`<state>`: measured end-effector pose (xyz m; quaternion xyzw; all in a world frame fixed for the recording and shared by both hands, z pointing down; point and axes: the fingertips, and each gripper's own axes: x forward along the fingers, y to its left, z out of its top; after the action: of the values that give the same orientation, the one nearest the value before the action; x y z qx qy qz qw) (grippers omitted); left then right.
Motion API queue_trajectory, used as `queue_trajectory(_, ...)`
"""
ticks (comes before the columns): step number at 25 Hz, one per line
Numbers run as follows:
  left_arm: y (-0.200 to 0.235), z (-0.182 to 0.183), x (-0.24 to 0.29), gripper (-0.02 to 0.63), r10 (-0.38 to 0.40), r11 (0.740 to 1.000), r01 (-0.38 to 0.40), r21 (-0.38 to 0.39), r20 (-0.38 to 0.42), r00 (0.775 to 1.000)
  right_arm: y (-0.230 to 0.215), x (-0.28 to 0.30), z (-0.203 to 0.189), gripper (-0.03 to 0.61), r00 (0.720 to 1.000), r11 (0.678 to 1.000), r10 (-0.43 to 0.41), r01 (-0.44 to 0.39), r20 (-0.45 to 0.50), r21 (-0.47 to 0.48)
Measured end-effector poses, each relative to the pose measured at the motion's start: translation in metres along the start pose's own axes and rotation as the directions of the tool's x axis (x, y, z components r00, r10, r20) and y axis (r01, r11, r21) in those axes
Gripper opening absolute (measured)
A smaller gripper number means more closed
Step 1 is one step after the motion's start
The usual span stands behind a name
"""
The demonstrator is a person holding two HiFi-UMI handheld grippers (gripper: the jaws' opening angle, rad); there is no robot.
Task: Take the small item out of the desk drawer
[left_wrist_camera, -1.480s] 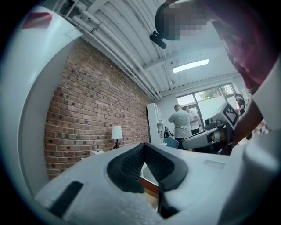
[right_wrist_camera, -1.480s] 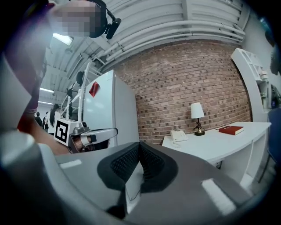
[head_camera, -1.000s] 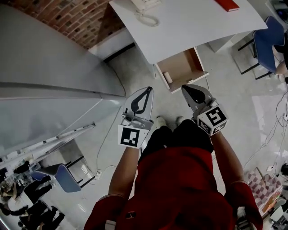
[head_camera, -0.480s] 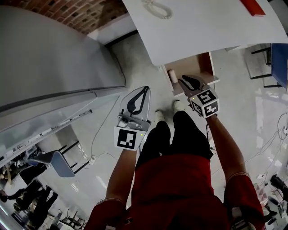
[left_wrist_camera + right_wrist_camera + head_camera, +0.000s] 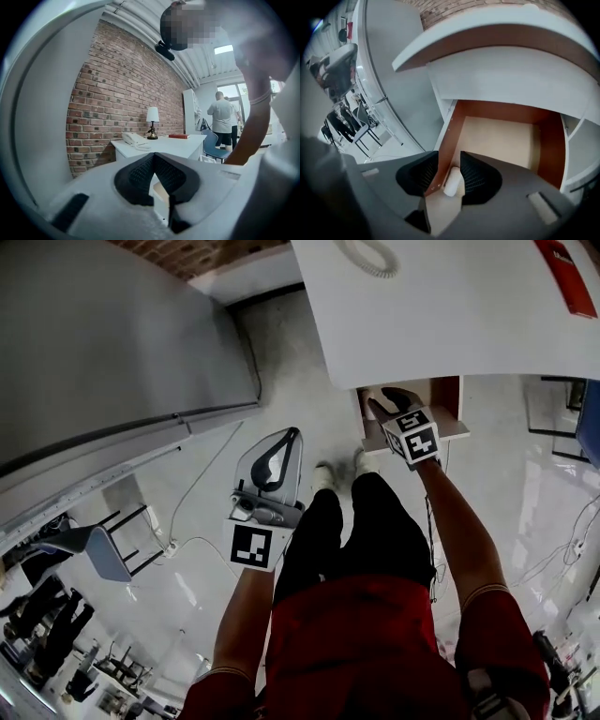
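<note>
Right now the R claw is at the open drawer under the white bench, jaws opening. They straddle the drawer's side wall, one jaw outside and the other inside, w/ the small white roll between them. The roll lies in the drawer against that wall, toward the front end, not gripped. L claw hangs well back from the drawer, over the floor, jaws closed tip to tip, empty.

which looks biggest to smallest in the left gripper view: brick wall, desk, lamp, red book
1. brick wall
2. desk
3. lamp
4. red book, a thin sliver seen edge-on, so its true size is unsure
</note>
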<state>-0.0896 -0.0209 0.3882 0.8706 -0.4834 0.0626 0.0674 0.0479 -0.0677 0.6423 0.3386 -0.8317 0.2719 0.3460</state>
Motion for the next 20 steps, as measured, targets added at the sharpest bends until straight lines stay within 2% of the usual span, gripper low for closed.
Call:
queue_trajectory(7,0.016,-0.013,0.006,0.005,0.056,0.998,-0.056,-0.01,-0.029,0.998,-0.016,0.042,-0.03,0.169,0.98,0.998,0.039,-0.049,-0.195,-0.045)
queue_trajectory(14,0.027,-0.023,0.0,0.005,0.101,0.995,-0.101,-0.007,-0.066,0.993,-0.017,0.071,-0.049,0.176,0.96,0.995,0.075,-0.089,-0.27,-0.041)
queue_trajectory(20,0.035,-0.022,0.001,0.005,0.107,0.994,-0.106,0.018,-0.078,0.991,-0.026,0.087,-0.067,0.176,0.943,0.997,0.051,-0.07,-0.329,-0.044)
